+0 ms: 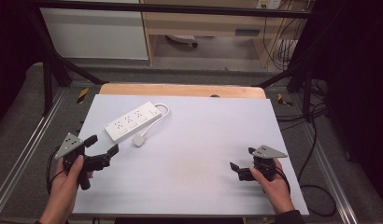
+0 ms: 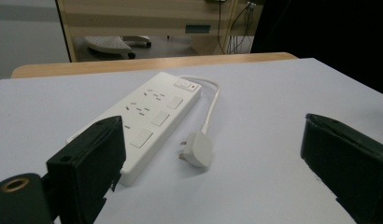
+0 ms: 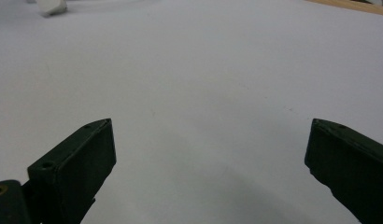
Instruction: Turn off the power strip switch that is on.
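On the grey table (image 1: 189,154), toward its far left corner: white power strip (image 1: 132,121) lying flat and diagonal, sockets up, cord looped back so the unplugged plug (image 1: 139,140) rests just beside it, likely within easy reach. Near the strip, left gripper (image 1: 103,150) aimed at the plug, jaws wide, empty. Well apart from the strip, right gripper (image 1: 241,164), equally wide, holding nothing.

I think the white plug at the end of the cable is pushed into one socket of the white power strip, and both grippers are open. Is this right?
Not quite. The white plug is not in a socket: it lies loose on the grey table surface, beside the white power strip, as the left gripper view shows. The left gripper and right gripper are indeed both open.
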`<state>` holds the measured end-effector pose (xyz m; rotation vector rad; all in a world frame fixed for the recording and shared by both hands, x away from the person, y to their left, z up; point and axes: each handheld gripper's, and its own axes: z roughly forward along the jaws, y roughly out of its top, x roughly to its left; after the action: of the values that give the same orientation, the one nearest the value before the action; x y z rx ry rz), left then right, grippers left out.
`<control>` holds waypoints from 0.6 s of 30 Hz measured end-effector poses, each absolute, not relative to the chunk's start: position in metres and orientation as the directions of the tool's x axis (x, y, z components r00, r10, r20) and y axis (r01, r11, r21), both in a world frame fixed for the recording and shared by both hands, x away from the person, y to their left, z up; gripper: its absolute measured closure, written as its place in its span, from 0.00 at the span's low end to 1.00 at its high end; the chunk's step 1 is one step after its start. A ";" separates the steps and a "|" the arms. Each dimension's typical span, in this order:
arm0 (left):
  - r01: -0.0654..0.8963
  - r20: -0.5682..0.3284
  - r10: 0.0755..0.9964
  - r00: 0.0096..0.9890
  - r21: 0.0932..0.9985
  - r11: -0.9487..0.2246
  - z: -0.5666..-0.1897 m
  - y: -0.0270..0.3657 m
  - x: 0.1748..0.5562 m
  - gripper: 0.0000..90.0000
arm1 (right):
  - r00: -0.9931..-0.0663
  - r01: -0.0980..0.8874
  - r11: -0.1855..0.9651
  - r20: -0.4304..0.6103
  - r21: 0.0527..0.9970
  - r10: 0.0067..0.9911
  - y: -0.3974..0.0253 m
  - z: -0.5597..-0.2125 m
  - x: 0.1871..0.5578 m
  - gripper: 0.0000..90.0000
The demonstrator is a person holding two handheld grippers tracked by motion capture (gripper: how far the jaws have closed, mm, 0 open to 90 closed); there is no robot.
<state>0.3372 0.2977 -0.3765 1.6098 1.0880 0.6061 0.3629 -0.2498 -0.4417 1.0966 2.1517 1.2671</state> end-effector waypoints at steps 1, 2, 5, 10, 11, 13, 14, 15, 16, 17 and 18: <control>0.348 -0.140 0.879 0.455 0.937 -0.032 -0.378 0.298 0.336 0.07 | -0.608 0.418 0.281 0.037 0.864 0.793 -0.250 -0.442 0.363 0.03; 0.351 -0.142 0.878 0.457 0.936 -0.031 -0.379 0.299 0.335 0.07 | -0.608 0.418 0.281 0.037 0.864 0.793 -0.250 -0.442 0.363 0.03; 0.360 -0.151 0.877 0.456 0.933 -0.027 -0.383 0.301 0.331 0.07 | -0.609 0.418 0.282 0.036 0.863 0.793 -0.250 -0.442 0.363 0.03; 0.369 -0.157 0.877 0.454 0.929 -0.025 -0.389 0.304 0.324 0.07 | -0.609 0.418 0.284 0.035 0.863 0.792 -0.250 -0.442 0.363 0.03; 0.370 -0.156 0.878 0.453 0.928 -0.026 -0.389 0.304 0.323 0.07 | -0.610 0.417 0.286 0.033 0.863 0.791 -0.250 -0.442 0.363 0.03; 0.370 -0.157 0.874 0.459 0.928 -0.028 -0.390 0.304 0.320 0.08 | -0.611 0.416 0.287 0.031 0.863 0.791 -0.249 -0.442 0.363 0.03; 0.371 -0.156 0.873 0.462 0.928 -0.031 -0.390 0.304 0.319 0.08 | -0.611 0.416 0.288 0.030 0.863 0.791 -0.249 -0.442 0.363 0.03; 0.371 -0.151 0.871 0.468 0.928 -0.038 -0.391 0.303 0.318 0.08 | -0.612 0.416 0.289 0.031 0.862 0.790 -0.249 -0.442 0.363 0.03; 0.372 -0.150 0.869 0.472 0.927 -0.042 -0.391 0.302 0.316 0.08 | -0.612 0.416 0.289 0.031 0.862 0.790 -0.249 -0.442 0.363 0.03; 0.371 -0.144 0.867 0.478 0.927 -0.050 -0.392 0.301 0.315 0.08 | -0.612 0.416 0.289 0.031 0.862 0.790 -0.249 -0.442 0.363 0.03; 0.372 -0.141 0.865 0.481 0.927 -0.055 -0.393 0.300 0.314 0.08 | -0.613 0.416 0.289 0.031 0.862 0.790 -0.249 -0.442 0.363 0.03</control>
<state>0.3143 0.3005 -0.3932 1.6457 1.0809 0.5705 0.3629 -0.2491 -0.4420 1.0826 2.1609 1.2601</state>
